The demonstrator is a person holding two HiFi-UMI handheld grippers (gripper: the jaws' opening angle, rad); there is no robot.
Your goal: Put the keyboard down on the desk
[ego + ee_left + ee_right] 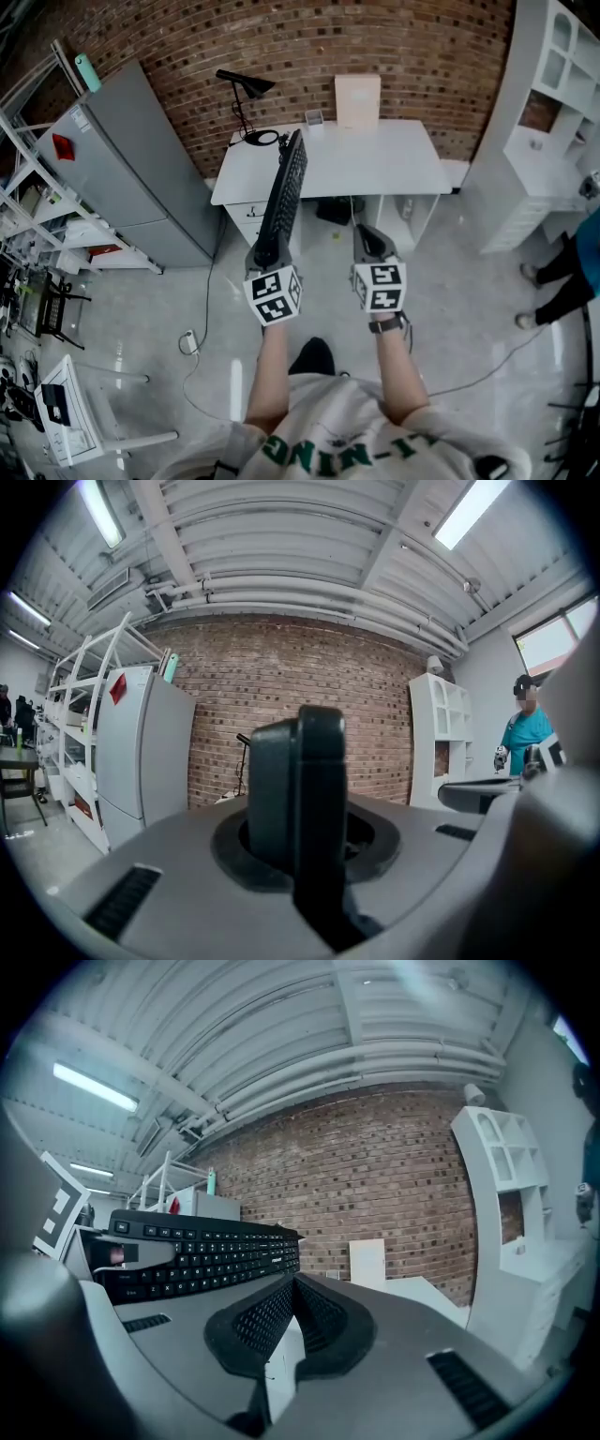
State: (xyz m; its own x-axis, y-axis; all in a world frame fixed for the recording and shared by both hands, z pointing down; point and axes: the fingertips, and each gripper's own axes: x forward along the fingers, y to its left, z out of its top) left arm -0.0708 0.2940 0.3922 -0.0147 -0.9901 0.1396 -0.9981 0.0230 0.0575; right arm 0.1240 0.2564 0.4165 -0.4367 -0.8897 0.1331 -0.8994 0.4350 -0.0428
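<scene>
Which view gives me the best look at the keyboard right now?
Head view: the keyboard shows full length, on edge, its near end in the left gripper, not yet on the desk. Right gripper view shows its key face; left gripper view only its end edge between the jaws.

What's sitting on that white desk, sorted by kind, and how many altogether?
Black desk lamp: 1
Small clear container: 1
Pale flat board, standing upright: 1
Total on the desk: 3
The keyboard is not on it: the left claw holds it.
</scene>
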